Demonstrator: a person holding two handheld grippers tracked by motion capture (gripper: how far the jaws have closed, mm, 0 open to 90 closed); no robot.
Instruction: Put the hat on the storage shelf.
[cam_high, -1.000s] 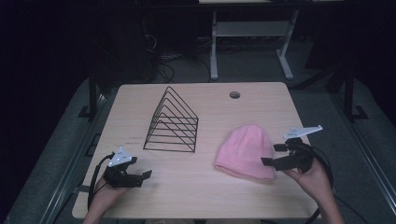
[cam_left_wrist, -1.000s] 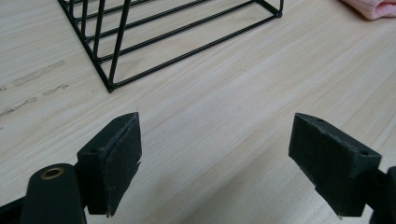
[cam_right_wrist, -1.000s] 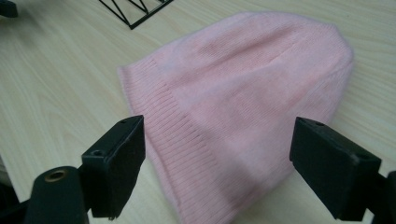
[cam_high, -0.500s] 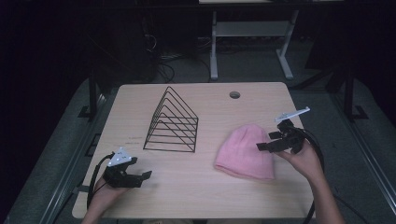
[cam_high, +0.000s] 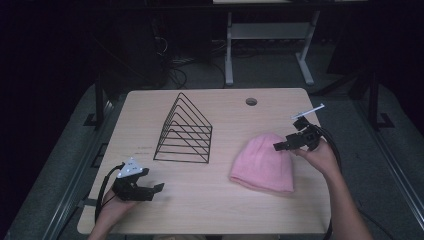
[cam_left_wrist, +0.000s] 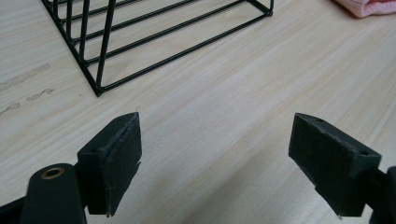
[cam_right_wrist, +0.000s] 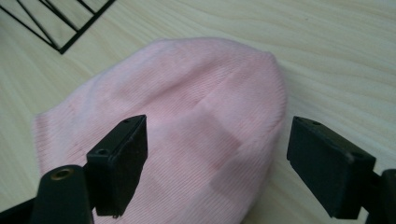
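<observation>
Work in hand: picking up the pink hat (cam_high: 264, 162), judged from the right gripper's (cam_high: 291, 143) position over it.

Hat position: flat on the wooden table (cam_high: 215, 210), right of centre, rounded crown toward the far side, open brim toward the person. It lies apart from the wire rack (cam_high: 186, 131), which stands to its left.

Right gripper: held above the crown end of the hat (cam_right_wrist: 187, 135), pointing down and toward the table's middle. The jaws stand wide apart with nothing between them; in the right gripper view they straddle the crown, so that closing after a descent would likely pinch the knit. Contact with the fabric is not evident.

Left gripper (cam_high: 136, 184): rests low at the near left corner of the table, well apart from the hat. The jaws are wide apart and hold nothing; the left gripper view (cam_left_wrist: 215, 163) shows bare tabletop between them, with the rack's base (cam_left_wrist: 154, 37) beyond. This placement keeps it out of the working area.

Next requirement: lower the right gripper before closing, to catch enough fabric.
</observation>
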